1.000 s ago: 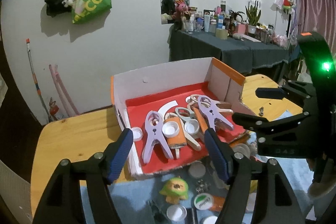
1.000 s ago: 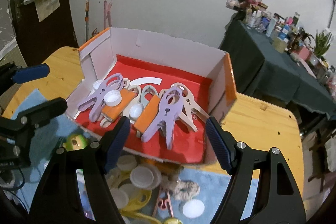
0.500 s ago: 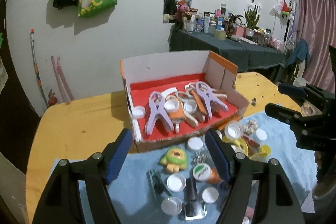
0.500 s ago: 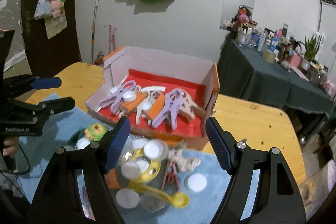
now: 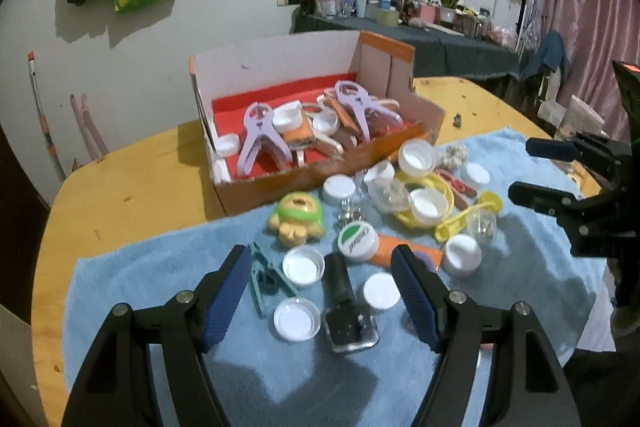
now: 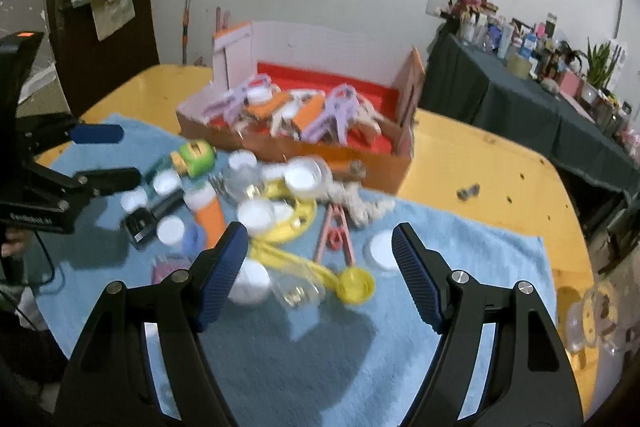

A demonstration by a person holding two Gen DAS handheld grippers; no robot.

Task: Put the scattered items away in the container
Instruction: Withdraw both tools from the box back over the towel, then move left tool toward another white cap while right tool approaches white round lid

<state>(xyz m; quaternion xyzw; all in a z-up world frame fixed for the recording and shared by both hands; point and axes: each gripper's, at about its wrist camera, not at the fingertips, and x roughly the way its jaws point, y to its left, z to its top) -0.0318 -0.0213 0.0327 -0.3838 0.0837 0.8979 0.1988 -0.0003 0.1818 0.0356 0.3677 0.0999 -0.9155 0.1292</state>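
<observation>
Nearest in each wrist view, the left gripper (image 5: 320, 291) and the right gripper (image 6: 318, 273) are hanging released over the blue towel (image 5: 520, 267), jaws wide and nothing between the pads. Under the left gripper, a dark nail polish bottle (image 5: 346, 311) is lying on the towel among white caps (image 5: 303, 265), with a teal clip (image 5: 264, 277) beside the left finger and a lilac thing half hidden behind the right finger. Under the right gripper, a yellow scoop (image 6: 352, 285) and a clear jar (image 6: 298, 287) are blurring together, so their shapes are hard to make out, and a pink clothespin (image 6: 334, 235) is lying just past them. Toward the middle of the towel, a green and yellow toy (image 5: 296, 219), an orange tube with a green and white cap (image 5: 358, 241) and a yellow ring holding more caps (image 5: 424, 203) are crowding together. At the towel's far edge, the cardboard box (image 5: 280, 183) is sitting on the wooden table (image 5: 132, 187), its near wall touching the towel. Inside it, on a red lining, lilac clamps (image 5: 260, 137), orange clamps and white caps are piling up. The right side of the towel is running out of frame.
</observation>
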